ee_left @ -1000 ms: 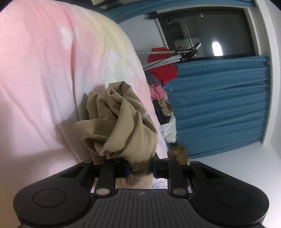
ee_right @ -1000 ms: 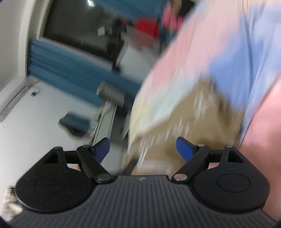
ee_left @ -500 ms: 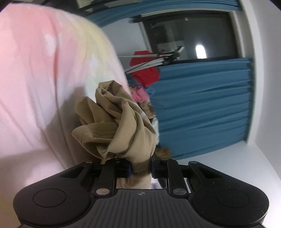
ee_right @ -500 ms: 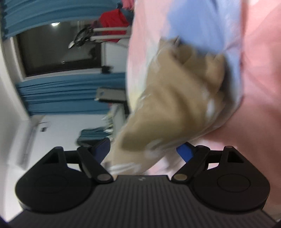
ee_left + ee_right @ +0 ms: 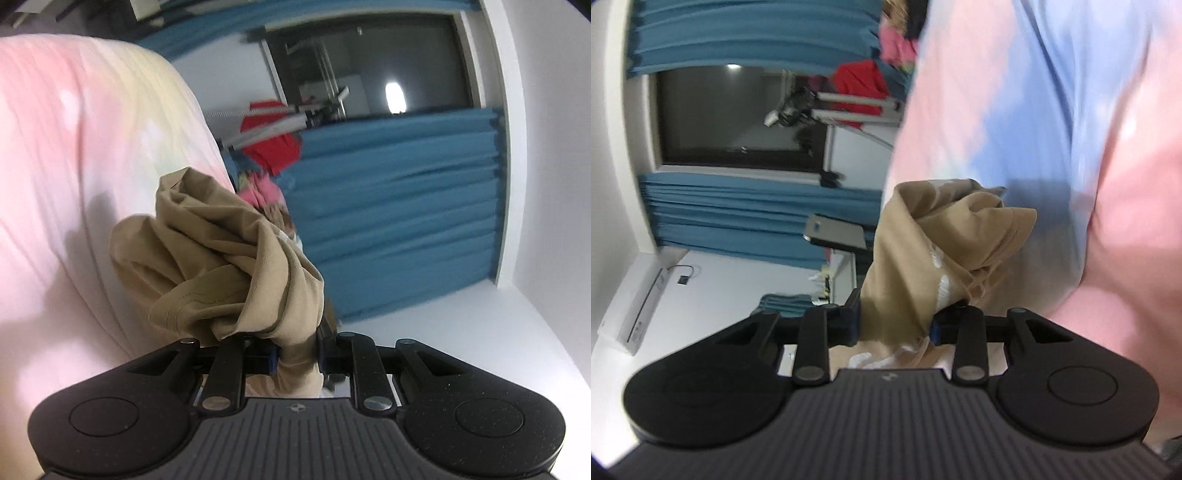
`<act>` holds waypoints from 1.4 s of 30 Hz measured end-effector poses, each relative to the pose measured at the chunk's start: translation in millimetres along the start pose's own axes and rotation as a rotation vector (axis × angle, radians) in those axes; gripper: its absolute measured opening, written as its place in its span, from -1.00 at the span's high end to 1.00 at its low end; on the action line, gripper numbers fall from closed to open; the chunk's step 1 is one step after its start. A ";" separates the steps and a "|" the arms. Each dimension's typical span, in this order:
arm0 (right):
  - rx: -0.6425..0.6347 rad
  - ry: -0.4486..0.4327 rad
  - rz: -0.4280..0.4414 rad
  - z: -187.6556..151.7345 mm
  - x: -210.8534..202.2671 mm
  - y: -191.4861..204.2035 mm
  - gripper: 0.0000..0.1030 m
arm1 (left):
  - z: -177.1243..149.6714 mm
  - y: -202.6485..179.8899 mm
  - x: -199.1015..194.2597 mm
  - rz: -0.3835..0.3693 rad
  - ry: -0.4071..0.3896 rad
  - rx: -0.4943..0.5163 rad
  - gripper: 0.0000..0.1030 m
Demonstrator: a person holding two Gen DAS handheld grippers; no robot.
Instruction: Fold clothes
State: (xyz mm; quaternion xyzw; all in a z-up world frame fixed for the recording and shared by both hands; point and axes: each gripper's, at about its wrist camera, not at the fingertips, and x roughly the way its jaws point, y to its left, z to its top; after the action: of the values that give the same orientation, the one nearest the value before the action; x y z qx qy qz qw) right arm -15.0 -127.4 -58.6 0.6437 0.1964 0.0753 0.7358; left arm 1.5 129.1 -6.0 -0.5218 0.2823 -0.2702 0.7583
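A crumpled tan garment [image 5: 221, 266] bunches up in front of my left gripper [image 5: 297, 360], which is shut on a twisted fold of it. Behind the bundle lies the pink and yellow bedsheet [image 5: 74, 166]. In the right wrist view another part of the tan garment [image 5: 923, 251], with white print on it, fills the space between the blue pads of my right gripper [image 5: 895, 326]. Its jaws are closing, and both pads touch the cloth. The sheet [image 5: 1071, 129] there is pink and blue. Both views are rolled sideways.
Blue curtains [image 5: 399, 221] frame a dark window [image 5: 369, 70]. A red garment [image 5: 273, 144] hangs on a white rack, with a pile of mixed clothes [image 5: 264, 195] under it. A white air-conditioner unit [image 5: 635, 299] sits on the wall.
The right jaws went from wide open around the blurred cloth to closed in on it. The left gripper rose with its bundle still gripped, and the sheet dropped away to the left.
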 end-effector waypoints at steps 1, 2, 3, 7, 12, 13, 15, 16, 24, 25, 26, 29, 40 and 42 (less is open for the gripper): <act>-0.009 -0.016 0.008 11.2 -10.3 2.9 0.29 | -4.1 -11.5 8.9 0.004 0.025 0.016 0.62; -0.017 -0.037 0.014 21.3 -21.7 6.7 0.29 | -8.3 -23.8 20.3 0.007 0.054 0.032 0.62; -0.021 -0.059 0.012 33.8 -33.8 9.5 0.30 | -13.2 -36.3 35.2 0.016 0.084 0.045 0.62; -0.015 -0.161 -0.020 98.2 -74.6 14.6 0.30 | -35.0 -84.5 122.3 0.036 0.212 0.090 0.62; -0.045 -0.342 -0.097 206.2 -89.1 25.6 0.30 | -60.9 -121.9 269.1 0.018 0.354 0.115 0.62; -0.085 -0.368 -0.117 226.5 -86.2 28.8 0.30 | -65.3 -127.8 299.1 0.015 0.379 0.118 0.62; -0.165 -0.419 -0.159 267.1 -80.6 35.1 0.30 | -75.4 -144.0 360.5 -0.015 0.388 0.248 0.62; -0.205 -0.444 -0.179 287.4 -77.8 38.2 0.30 | -80.4 -147.8 384.7 -0.028 0.377 0.307 0.62; -0.237 -0.542 -0.273 365.1 -60.3 -35.7 0.31 | -117.3 -108.6 514.9 0.040 0.414 0.447 0.62; -0.220 -0.539 -0.276 367.3 -58.9 -46.6 0.31 | -121.1 -100.7 517.1 0.045 0.438 0.478 0.61; -0.202 -0.536 -0.279 367.7 -57.7 -57.4 0.31 | -124.6 -92.2 516.2 0.042 0.462 0.527 0.61; -0.151 -0.517 -0.284 348.9 -56.4 -86.7 0.31 | -132.2 -68.4 502.0 0.054 0.512 0.649 0.61; -0.048 -0.398 -0.447 278.3 -49.2 -143.9 0.25 | -140.4 7.9 476.7 0.244 0.648 0.687 0.14; -0.029 -0.369 -0.496 278.6 -51.9 -133.2 0.14 | -139.5 -3.9 473.0 0.265 0.653 0.702 -0.31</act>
State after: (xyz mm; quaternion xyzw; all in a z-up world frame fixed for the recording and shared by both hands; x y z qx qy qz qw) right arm 26.2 -423.3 -152.5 0.5683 0.2097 -0.2220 0.7641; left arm 230.5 -294.4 -112.8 -0.0827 0.4609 -0.3994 0.7882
